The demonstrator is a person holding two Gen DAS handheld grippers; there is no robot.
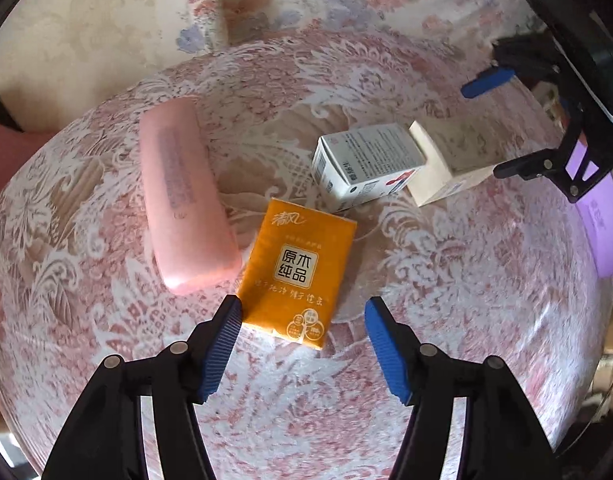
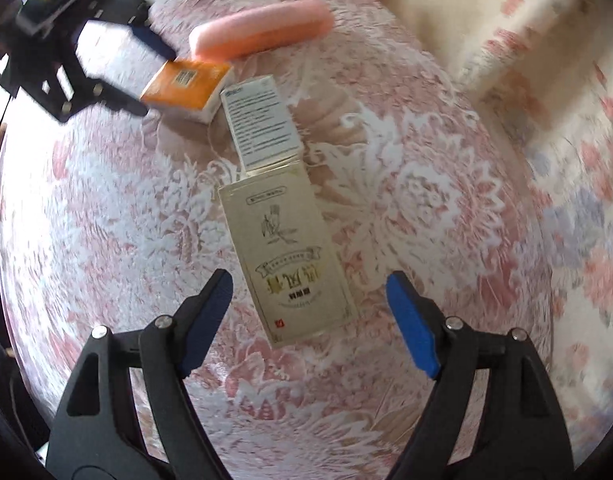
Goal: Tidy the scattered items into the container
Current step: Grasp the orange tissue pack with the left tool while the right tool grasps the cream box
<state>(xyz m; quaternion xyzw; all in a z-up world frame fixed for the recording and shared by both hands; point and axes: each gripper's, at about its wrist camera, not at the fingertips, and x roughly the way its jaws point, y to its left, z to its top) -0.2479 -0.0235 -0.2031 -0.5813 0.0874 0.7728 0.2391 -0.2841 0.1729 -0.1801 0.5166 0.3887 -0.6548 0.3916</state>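
Observation:
An orange tissue pack (image 1: 296, 274) lies on the floral cloth, its near end between the open fingers of my left gripper (image 1: 302, 312). A pink case (image 1: 186, 196) lies to its left. A white printed carton (image 1: 366, 164) and a cream box (image 1: 454, 160) lie beyond. In the right wrist view my right gripper (image 2: 310, 286) is open, with the cream box (image 2: 294, 256) between its fingers. The white carton (image 2: 260, 122), the orange pack (image 2: 186, 88) and the pink case (image 2: 262, 30) lie beyond it. The left gripper (image 2: 152, 76) appears at the orange pack.
A purple object (image 1: 602, 216) sits at the right edge of the round table (image 1: 466, 280). Floral carpet (image 1: 106, 20) surrounds the table. No container is in view.

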